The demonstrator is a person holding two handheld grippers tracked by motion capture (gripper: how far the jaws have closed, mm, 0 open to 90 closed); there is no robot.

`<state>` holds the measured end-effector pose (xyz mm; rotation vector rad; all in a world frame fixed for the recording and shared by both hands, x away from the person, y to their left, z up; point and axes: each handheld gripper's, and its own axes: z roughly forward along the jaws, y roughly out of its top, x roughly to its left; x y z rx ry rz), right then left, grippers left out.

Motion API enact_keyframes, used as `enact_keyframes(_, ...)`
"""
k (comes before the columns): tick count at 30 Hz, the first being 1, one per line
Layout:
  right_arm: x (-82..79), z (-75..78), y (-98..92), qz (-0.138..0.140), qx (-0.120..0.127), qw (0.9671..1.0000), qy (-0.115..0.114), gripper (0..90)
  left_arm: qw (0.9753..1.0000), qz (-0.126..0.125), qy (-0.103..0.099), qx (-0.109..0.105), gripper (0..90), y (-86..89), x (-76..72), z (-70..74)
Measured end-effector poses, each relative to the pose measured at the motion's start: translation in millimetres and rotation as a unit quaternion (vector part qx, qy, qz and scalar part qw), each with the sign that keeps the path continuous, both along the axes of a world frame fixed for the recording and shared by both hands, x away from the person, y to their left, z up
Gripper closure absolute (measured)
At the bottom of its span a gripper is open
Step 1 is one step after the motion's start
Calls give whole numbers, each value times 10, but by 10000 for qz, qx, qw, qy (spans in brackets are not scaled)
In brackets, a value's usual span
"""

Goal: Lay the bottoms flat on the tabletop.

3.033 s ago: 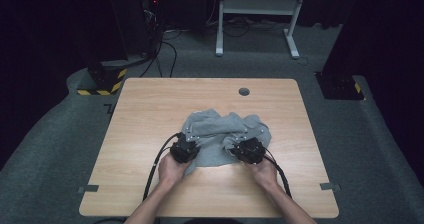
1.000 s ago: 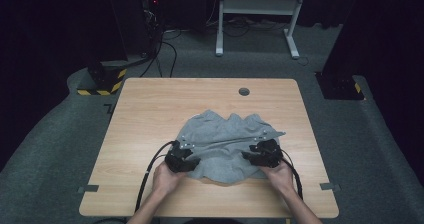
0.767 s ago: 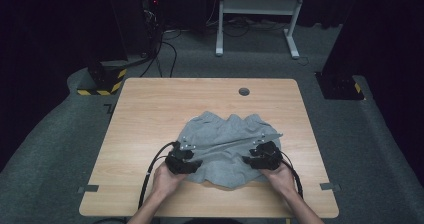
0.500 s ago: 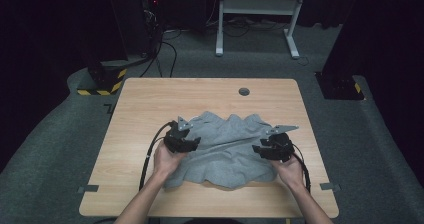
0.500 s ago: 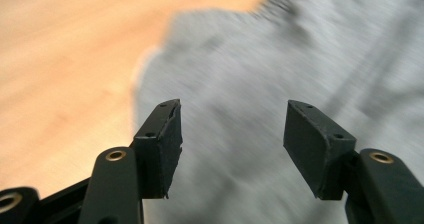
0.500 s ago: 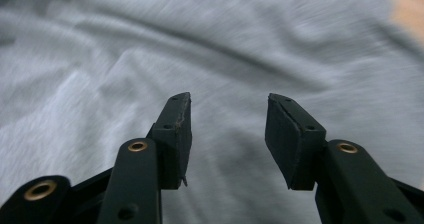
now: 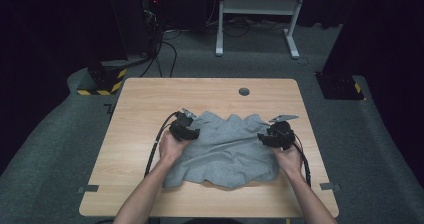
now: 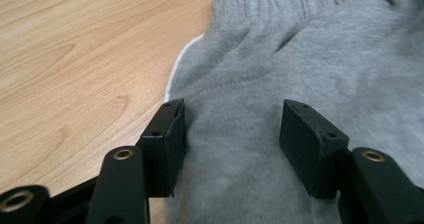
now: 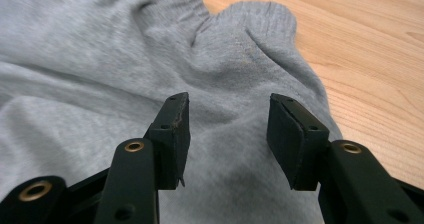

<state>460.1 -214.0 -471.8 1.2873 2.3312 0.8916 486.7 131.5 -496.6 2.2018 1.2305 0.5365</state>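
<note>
The wooden table (image 7: 150, 104) is the largest thing in the high view, with a small round grommet (image 7: 244, 91) near its far edge and bare board all along the far half and down the left side. A grey sweatshirt (image 7: 227, 149) lies spread on the near middle of the table, rumpled, its near hem close to the table's front edge and its right side near the right edge. There is more free wood to the left of the garment than to the right.

The left gripper (image 7: 186, 129) sits at the sweatshirt's far left corner. In the left gripper view its jaws stand wide apart over the grey fleece (image 8: 260, 84), holding nothing; one jaw is just beside the fabric's edge, where wood begins.

The right gripper (image 7: 272, 134) is at the far right corner. In the right gripper view its jaws are likewise spread wide above the cloth (image 9: 100, 59), a ribbed cuff (image 9: 260, 19) lying beyond them.
</note>
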Motion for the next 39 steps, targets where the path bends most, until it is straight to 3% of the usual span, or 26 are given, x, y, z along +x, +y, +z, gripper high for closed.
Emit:
enact_keyframes(2, 21, -21, 14, 6, -17, 10000, 19, 530, 10000, 14, 13, -7, 458, -11, 21, -5)
enact_keyframes(6, 104, -153, 53, 6, -86, 9996, 277, 589, 10000, 13, 57, -39, 510, -22, 65, -62)
enact_keyframes(8, 141, -225, 68, 57, -74, 9987, 500, 683, 9999, -8, 103, -52, 584, -14, 77, -83)
enact_keyframes(10, 153, -245, 72, 104, -112, 9985, 531, 715, 9999, -30, 99, -45, 621, -11, 80, -80)
enact_keyframes(11, 162, -267, 82, 137, -167, 9982, 562, 769, 9999, -49, 110, -50, 720, -14, 78, -80)
enact_keyframes(12, 162, -267, 82, 137, -167, 9982, 562, 769, 9999, -102, 79, -8, 720, -18, 74, -79)
enact_keyframes(13, 172, -261, 75, 213, -180, 9980, 572, 835, 9999, -132, 61, 40, 796, -24, 71, -76)
enact_keyframes(16, 165, -243, 53, 309, -232, 9979, 519, 865, 9999, -156, -45, 6, 829, -26, 54, -29)
enact_keyframes(20, 133, -160, 13, 289, -139, 9991, 294, 866, 9983, -87, -533, -231, 835, 42, -28, 165)
enact_keyframes(22, 113, -74, -7, 261, -108, 9995, 121, 867, 9967, -79, -783, -217, 836, 88, -68, 264)
enact_keyframes(23, 107, 45, -2, 281, -150, 9994, -139, 866, 9952, 6, -956, -216, 836, 138, -95, 341)
enact_keyframes(26, 131, 156, 19, 254, -111, 9992, -300, 866, 9941, 141, -1065, -166, 835, 201, -91, 374)
enact_keyframes(29, 239, 204, 64, 203, -127, 9991, -349, 866, 9940, 448, -979, -196, 833, 323, -28, 321)
enact_keyframes(31, 314, 141, 102, 141, -120, 9994, -308, 866, 9941, 626, -877, -147, 830, 390, 24, 229)
enact_keyframes(32, 384, 23, 146, 107, -191, 9996, -167, 862, 9946, 677, -770, -156, 819, 410, 50, 175)
enact_keyframes(34, 411, -39, 173, 91, -238, 9997, -65, 856, 9961, 685, -535, -120, 807, 414, 74, 80)
enact_keyframes(36, 453, -143, 222, 115, -265, 9993, 249, 787, 9971, 636, -412, -23, 724, 389, 55, 35)
enact_keyframes(37, 437, -170, 244, 122, -339, 9990, 277, 703, 9969, 615, -487, 22, 628, 377, 25, 40)
enact_keyframes(38, 437, -170, 244, 122, -339, 9990, 277, 703, 9966, 593, -569, 25, 628, 367, -11, 61)
enact_keyframes(39, 383, -109, 222, 135, -149, 9996, 186, 652, 9965, 448, -705, -65, 575, 356, -96, 131)
